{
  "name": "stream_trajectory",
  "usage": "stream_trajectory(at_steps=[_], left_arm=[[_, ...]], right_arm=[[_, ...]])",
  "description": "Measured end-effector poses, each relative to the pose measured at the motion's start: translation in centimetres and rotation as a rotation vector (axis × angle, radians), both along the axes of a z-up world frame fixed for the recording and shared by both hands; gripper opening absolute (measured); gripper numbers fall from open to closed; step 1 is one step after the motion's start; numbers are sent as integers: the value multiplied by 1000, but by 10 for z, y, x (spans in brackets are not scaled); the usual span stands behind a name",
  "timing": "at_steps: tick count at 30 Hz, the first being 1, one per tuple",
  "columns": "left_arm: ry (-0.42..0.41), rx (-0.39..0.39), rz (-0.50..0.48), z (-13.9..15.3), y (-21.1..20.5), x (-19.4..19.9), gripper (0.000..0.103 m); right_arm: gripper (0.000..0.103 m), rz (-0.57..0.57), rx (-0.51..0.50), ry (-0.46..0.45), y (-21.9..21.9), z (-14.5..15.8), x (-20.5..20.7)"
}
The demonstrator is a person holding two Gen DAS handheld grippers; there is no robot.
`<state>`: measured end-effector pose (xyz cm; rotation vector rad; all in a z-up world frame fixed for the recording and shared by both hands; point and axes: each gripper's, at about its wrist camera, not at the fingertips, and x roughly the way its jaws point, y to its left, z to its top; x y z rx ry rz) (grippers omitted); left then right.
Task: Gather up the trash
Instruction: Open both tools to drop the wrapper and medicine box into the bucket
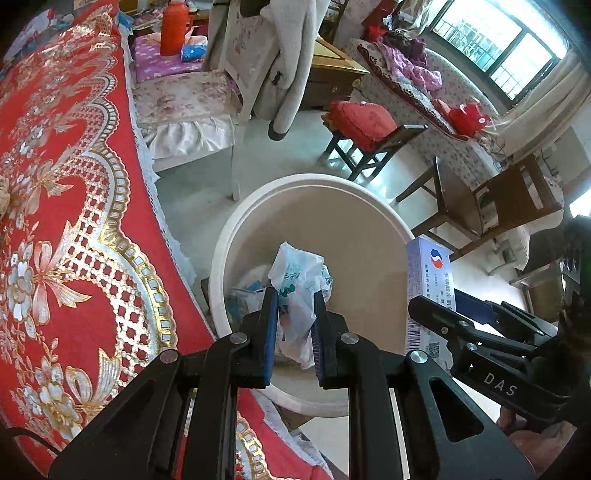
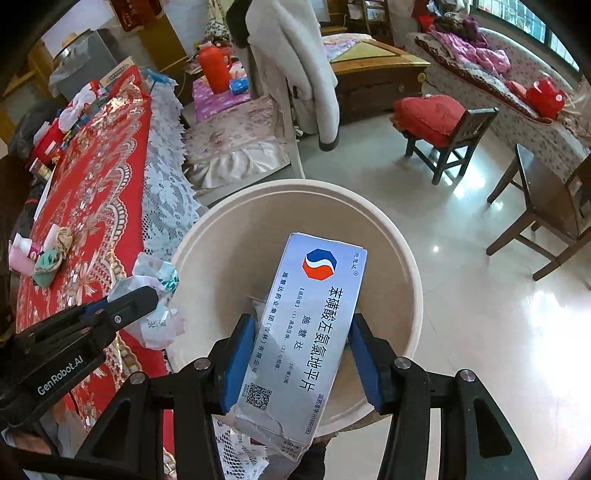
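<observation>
Nearest, the left gripper (image 1: pixel 293 317) has its jaws clenched on a crumpled white plastic bag (image 1: pixel 297 291) printed in green, held above the near side of the round cream waste bin (image 1: pixel 236 236). Beside it the right gripper (image 2: pixel 303 354) grasps a silver medicine box (image 2: pixel 303 325) by its two long sides, its blue pads (image 2: pixel 240 354) pressed against the card; the box bears a red and blue octagon logo, Chinese lettering and a QR code, and its near end looks torn. It is tilted, far end uppermost, over the open mouth of the bin. From the left camera the same box (image 1: pixel 430 284) stands just to the right of the bag, over the bin's rim.

At the bottom of the bin lie a few pieces of blue and white wrapper (image 1: pixel 245 295).

The bin stands on the shiny tiled floor (image 2: pixel 461 295), right against the edge of the tabletop, which is covered by a red and gold floral cloth (image 1: pixel 66 206) with a white lace border (image 2: pixel 166 192). Further along that cloth lie small bundles of rag or tissue (image 2: pixel 55 251) and more clutter.

Beyond are a white chair with a floral cushion (image 1: pixel 184 99) and a pale coat (image 2: pixel 295 66) draped over its back, a red thermos (image 1: pixel 173 27), a dark wooden stool with a red cushion (image 2: pixel 430 114), and a sofa heaped with clothes (image 2: pixel 476 55) under the window.
</observation>
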<state>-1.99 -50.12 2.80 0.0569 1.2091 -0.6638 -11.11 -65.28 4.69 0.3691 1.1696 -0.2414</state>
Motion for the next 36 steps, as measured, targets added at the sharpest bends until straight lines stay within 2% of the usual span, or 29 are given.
stream_trajectory(at_steps=[7, 18, 21, 23, 25, 26, 36], left_arm=[[37, -13, 7, -7, 0, 1, 14], [29, -31, -10, -5, -7, -2, 15], [35, -46, -20, -3, -8, -3, 22], [46, -62, -20, -2, -7, -3, 37], [58, -86, -15, -2, -4, -2, 45], [59, -92, -14, -1, -2, -1, 47], [24, -87, 19, 9, 16, -1, 47]], right_arm=[[50, -4, 14, 10, -7, -6, 1], [50, -8, 21, 23, -9, -10, 3], [51, -14, 21, 29, -9, -11, 4], [52, -22, 24, 34, -10, -12, 5], [59, -31, 24, 40, -10, -13, 5], [63, -35, 23, 43, -11, -13, 6], [63, -20, 21, 39, -2, -10, 8]])
